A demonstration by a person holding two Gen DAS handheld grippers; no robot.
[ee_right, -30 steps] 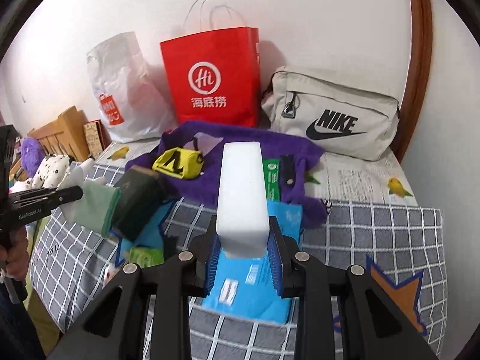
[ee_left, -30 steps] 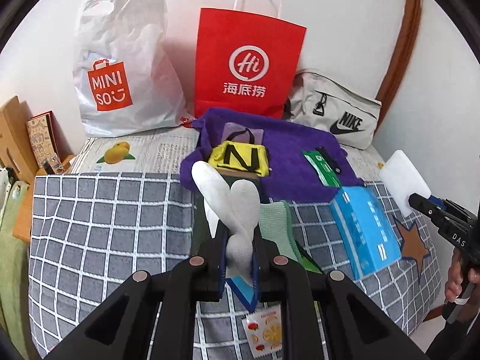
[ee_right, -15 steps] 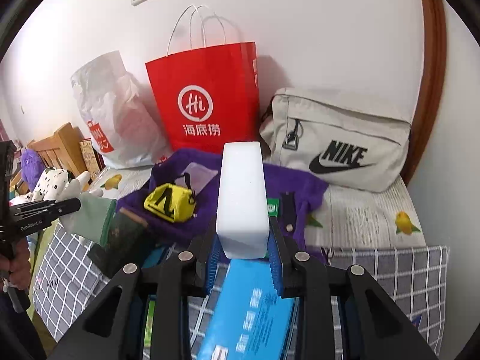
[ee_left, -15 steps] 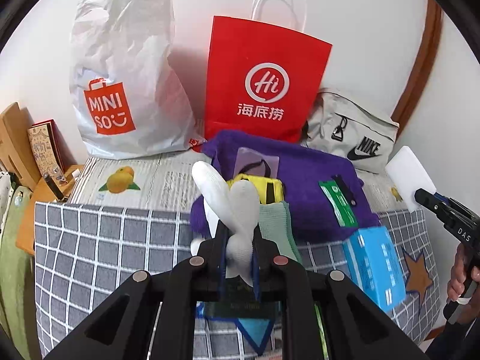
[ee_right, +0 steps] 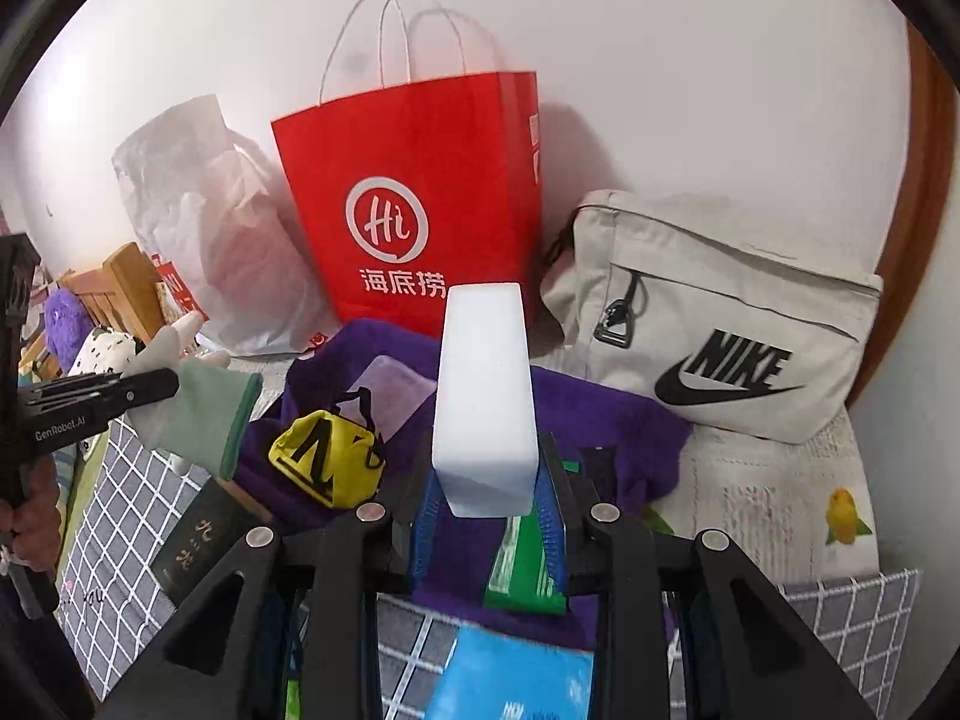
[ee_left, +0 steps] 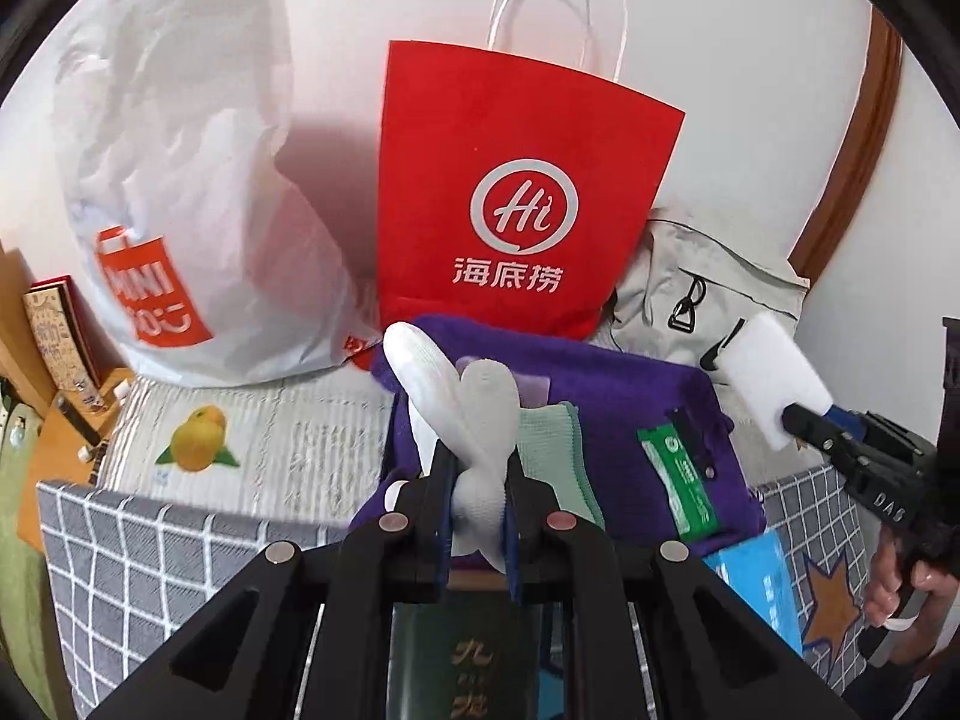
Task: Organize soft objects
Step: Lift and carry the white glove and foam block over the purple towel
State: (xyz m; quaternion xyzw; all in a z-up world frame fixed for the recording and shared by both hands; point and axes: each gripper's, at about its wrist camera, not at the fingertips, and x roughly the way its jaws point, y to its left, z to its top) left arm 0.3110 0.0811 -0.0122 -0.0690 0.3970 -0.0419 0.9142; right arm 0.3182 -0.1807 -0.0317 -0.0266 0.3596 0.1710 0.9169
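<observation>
My left gripper [ee_left: 477, 489] is shut on a white work glove [ee_left: 462, 402] with a green cuff [ee_left: 549, 441], held above the bed; it also shows in the right wrist view [ee_right: 192, 402]. My right gripper [ee_right: 489, 501] is shut on a white sponge block [ee_right: 485, 384], also visible in the left wrist view [ee_left: 774, 381]. Both point toward a red paper bag [ee_left: 516, 192] standing against the wall. A purple towel [ee_right: 600, 414] lies in front of it with a yellow pouch [ee_right: 327, 462] on it.
A white MINISO plastic bag [ee_left: 198, 192] stands left of the red bag, a beige Nike bag [ee_right: 720, 324] right. A green packet [ee_left: 678, 480], a blue packet [ee_right: 510, 678] and a dark booklet [ee_right: 198, 546] lie on the checked bed cover. Plush toys [ee_right: 90, 342] sit far left.
Both grippers moved forward and up toward the red bag, still holding the glove and the sponge. The bags now look larger and closer.
</observation>
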